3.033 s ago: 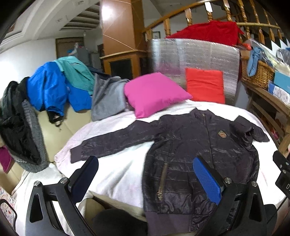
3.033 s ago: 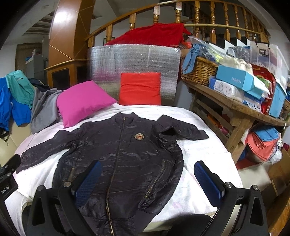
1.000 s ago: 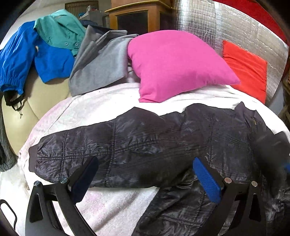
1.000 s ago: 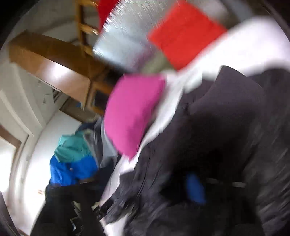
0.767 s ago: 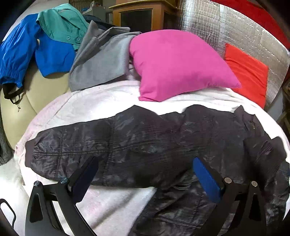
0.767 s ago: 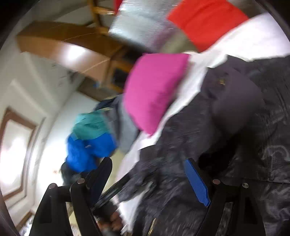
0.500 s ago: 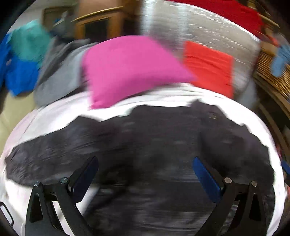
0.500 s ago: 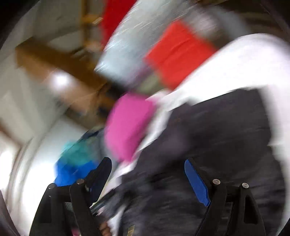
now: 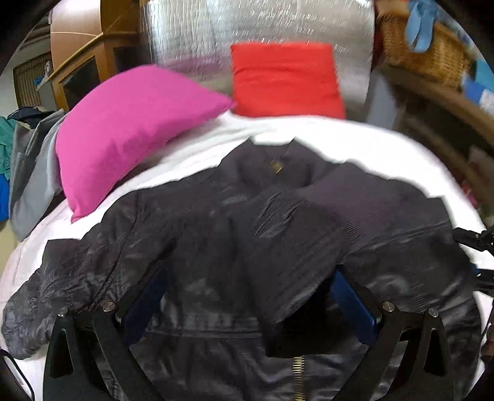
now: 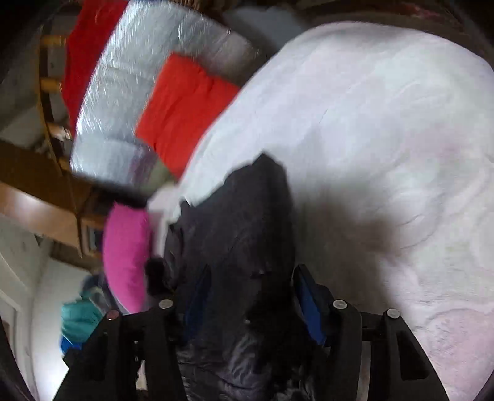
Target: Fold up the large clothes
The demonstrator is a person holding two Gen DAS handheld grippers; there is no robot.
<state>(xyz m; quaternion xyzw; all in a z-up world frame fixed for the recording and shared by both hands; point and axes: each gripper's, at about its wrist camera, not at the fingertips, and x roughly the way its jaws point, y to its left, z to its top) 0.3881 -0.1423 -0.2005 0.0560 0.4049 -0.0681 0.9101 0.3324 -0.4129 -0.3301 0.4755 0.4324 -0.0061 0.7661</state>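
A dark puffy jacket (image 9: 191, 222) lies zip-up on the white bed cover (image 9: 355, 138), its right sleeve folded across the chest. My left gripper (image 9: 250, 297) hangs low over the chest, open wide, and a bulge of fabric rises between its blue pads (image 9: 352, 299) without being pinched. In the right wrist view my right gripper (image 10: 253, 299) sits at the jacket's (image 10: 247, 222) edge. Its jaws are closing with a bunch of dark fabric between the pads (image 10: 308, 303); I see no firm pinch. Part of the right gripper's frame (image 9: 469, 240) shows at the left view's right edge.
A pink cushion (image 9: 123, 129) and a red cushion (image 9: 284, 77) lean on a silver padded backrest (image 9: 247, 27) behind the jacket. Grey and teal clothes (image 9: 27, 172) are piled at the left. A wooden shelf with a wicker basket (image 9: 432, 49) stands at the right.
My left gripper swept right from the left sleeve to the chest and stayed open. My right gripper swung to the jacket's edge, and its jaws narrowed around the fabric.
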